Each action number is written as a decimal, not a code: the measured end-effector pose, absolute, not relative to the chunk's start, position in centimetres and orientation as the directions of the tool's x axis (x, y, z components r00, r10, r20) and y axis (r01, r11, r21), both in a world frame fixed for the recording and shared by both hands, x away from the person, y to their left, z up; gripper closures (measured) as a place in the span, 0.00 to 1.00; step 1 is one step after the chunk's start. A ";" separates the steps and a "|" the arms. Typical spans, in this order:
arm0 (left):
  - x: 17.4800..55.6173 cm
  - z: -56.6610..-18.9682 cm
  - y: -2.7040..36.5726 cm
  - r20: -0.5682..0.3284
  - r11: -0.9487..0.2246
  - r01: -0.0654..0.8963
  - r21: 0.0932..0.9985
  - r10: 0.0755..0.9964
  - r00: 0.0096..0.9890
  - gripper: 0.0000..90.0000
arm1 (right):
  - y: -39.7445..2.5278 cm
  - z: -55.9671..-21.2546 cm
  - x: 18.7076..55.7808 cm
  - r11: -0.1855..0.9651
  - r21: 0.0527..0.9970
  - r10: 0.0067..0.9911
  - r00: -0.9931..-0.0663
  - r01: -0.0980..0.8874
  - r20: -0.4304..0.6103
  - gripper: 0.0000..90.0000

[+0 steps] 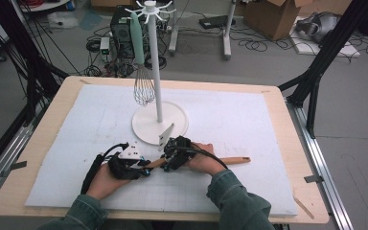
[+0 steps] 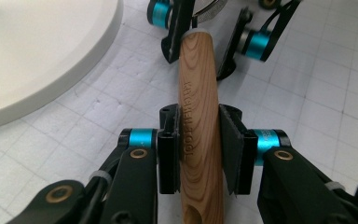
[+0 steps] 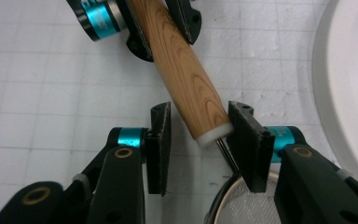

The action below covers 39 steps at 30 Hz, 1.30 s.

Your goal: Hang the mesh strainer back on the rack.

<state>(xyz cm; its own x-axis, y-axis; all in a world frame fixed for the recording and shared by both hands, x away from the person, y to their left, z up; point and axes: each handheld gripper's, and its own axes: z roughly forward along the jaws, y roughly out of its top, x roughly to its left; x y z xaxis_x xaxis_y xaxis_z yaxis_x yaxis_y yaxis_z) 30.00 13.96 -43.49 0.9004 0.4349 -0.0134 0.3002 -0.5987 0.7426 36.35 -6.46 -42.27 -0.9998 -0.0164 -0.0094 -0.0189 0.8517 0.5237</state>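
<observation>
Wooden strainer handle (image 2: 199,140) was clamped by the left gripper (image 2: 199,149) low over the desk (image 1: 43,139), steadying it for a handover. Right gripper (image 3: 198,140) was held partly open around the handle's white end, beside the stand base (image 1: 146,127).

the strainer's mesh bowl (image 3: 254,205) is cut off by the bottom edge behind the right gripper's (image 3: 198,144) pad.
</observation>
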 end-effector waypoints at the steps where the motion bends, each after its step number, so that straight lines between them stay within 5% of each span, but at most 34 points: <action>1: 30.0 -43.5 14.0 -0.016 -0.599 0.301 0.742 0.434 0.901 0.78 | -6.4 -42.3 36.4 0.855 0.519 -0.017 -1.000 -0.019 -0.009 0.70; 7: 30.0 -43.3 14.4 -0.028 -0.585 0.304 0.752 0.432 0.901 0.77 | -6.5 -42.2 36.4 0.853 0.519 -0.044 -0.999 -0.043 -0.011 0.74; 14: 30.1 -42.5 15.6 -0.049 -0.550 0.322 0.771 0.453 0.890 0.61 | -6.3 -41.9 36.1 0.845 0.532 -0.056 -0.998 -0.055 -0.015 0.78; 25: 30.1 -41.3 17.6 -0.057 -0.505 0.326 0.799 0.476 0.877 0.53 | -6.9 -41.0 36.3 0.804 0.595 -0.022 -1.000 -0.016 0.003 0.79; 39: 29.9 -40.3 18.7 -0.065 -0.471 0.327 0.819 0.490 0.869 0.51 | -7.7 -39.8 36.3 0.751 0.660 0.005 -1.000 0.008 0.007 0.79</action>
